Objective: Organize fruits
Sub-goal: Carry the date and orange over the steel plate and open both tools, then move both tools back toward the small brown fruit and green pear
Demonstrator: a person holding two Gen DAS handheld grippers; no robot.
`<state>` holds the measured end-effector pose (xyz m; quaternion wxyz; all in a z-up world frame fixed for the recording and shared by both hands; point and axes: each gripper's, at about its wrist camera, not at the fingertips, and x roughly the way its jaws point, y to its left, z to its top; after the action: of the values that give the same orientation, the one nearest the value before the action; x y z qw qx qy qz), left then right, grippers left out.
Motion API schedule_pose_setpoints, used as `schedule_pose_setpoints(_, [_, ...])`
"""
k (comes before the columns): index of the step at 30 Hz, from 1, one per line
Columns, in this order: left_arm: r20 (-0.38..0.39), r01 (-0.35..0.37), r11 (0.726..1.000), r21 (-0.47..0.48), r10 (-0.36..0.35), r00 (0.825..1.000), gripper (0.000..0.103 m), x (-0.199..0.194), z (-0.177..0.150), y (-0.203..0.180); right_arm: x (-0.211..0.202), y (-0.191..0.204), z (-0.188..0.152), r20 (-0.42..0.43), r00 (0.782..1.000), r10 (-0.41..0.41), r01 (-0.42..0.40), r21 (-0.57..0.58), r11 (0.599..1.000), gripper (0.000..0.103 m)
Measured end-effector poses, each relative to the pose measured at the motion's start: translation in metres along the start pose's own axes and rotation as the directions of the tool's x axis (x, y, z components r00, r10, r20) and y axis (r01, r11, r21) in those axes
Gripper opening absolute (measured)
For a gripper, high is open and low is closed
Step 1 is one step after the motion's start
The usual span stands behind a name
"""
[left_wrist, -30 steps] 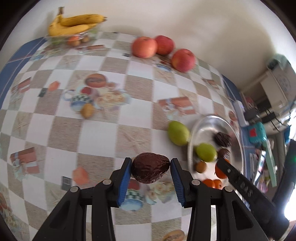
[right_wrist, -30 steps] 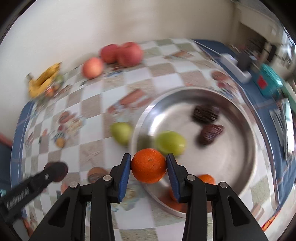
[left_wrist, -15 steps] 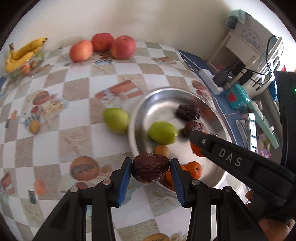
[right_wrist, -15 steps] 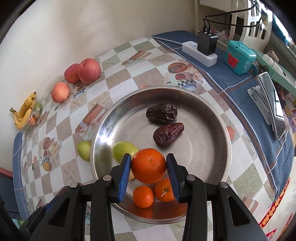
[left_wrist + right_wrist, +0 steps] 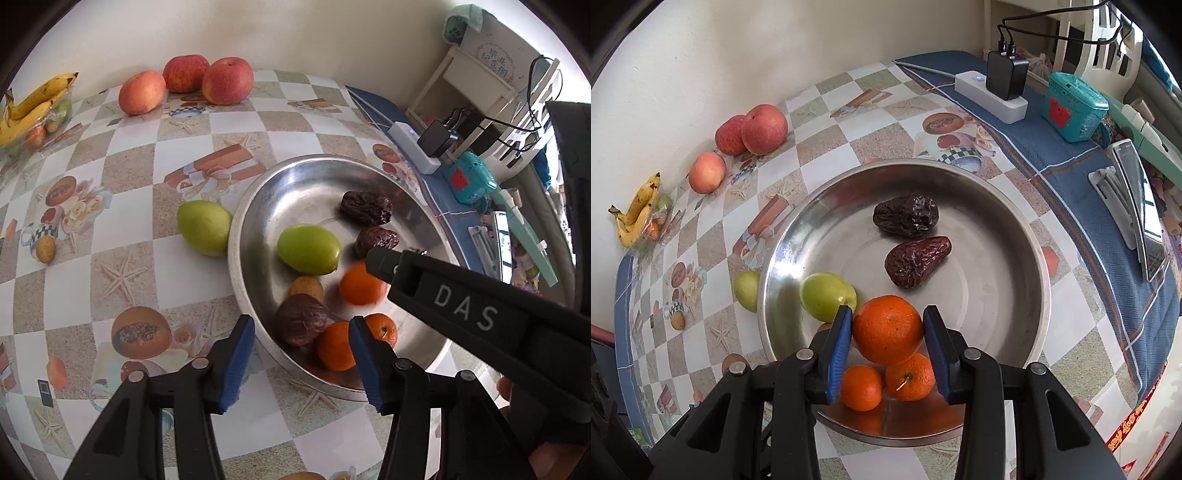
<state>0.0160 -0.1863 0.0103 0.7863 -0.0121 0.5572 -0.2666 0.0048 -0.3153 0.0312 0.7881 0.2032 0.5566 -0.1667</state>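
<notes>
Here, left gripper: its blue-padded fingers stand wide apart with nothing between them, poised over the near edge of the bowl.
Right gripper: the blue pads sit on either side of the large orange; the left pad touches it, while a thin gap shows at the right pad, so I cannot tell whether it is truly clamped.
Large orange: above the near part of the bowl, over two small oranges; blurred in the left wrist view.
Small oranges: two, side by side, touching, at the bowl's near rim.
Dark wrinkled fruit: inside the bowl, just ahead of the left gripper's fingers, beside the small oranges.
Small brownish fruit: in the bowl, between the dark wrinkled fruit and the green fruit.
Green fruit: in the bowl, left of centre.
Two dates: dark and shrivelled, near each other toward the far side of the bowl.
Metal bowl: round, shiny, on the checkered tablecloth.
Second green fruit: on the cloth, just outside the bowl's left rim.
Three apples: grouped by the wall, well apart from the bowl.
Bananas: far left corner, on a clear container.
Power strip: on the blue cloth to the right, with a black charger plugged in.
</notes>
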Motion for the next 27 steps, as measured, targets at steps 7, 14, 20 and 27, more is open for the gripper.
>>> schedule_pose_setpoints(7, [-0.027, -0.031, 0.997, -0.074, 0.030, 0.999, 0.064, 0.001, 0.001, 0.018, 0.000, 0.007, 0.000, 0.003, 1.000, -0.004, 0.004, -0.020, 1.000, 0.044])
schedule_pose_setpoints(14, [-0.087, -0.102, 0.968, -0.230, 0.084, 0.993, 0.065, 0.001, 0.000, 0.057, 0.003, 0.010, -0.001, -0.009, 1.000, -0.017, 0.017, -0.037, 0.999, 0.051])
schedule_pose_setpoints(20, [-0.098, -0.165, 0.917, -0.364, 0.138, 0.986, 0.073, -0.012, -0.001, 0.092, 0.007, 0.018, -0.003, -0.024, 0.999, -0.022, 0.020, -0.076, 0.997, 0.052])
schedule_pose_setpoints(27, [-0.126, -0.277, 0.832, -0.480, 0.247, 0.961, 0.084, -0.025, -0.007, 0.132, 0.009, 0.028, -0.006, -0.033, 0.999, -0.020, 0.016, -0.113, 0.993, 0.052])
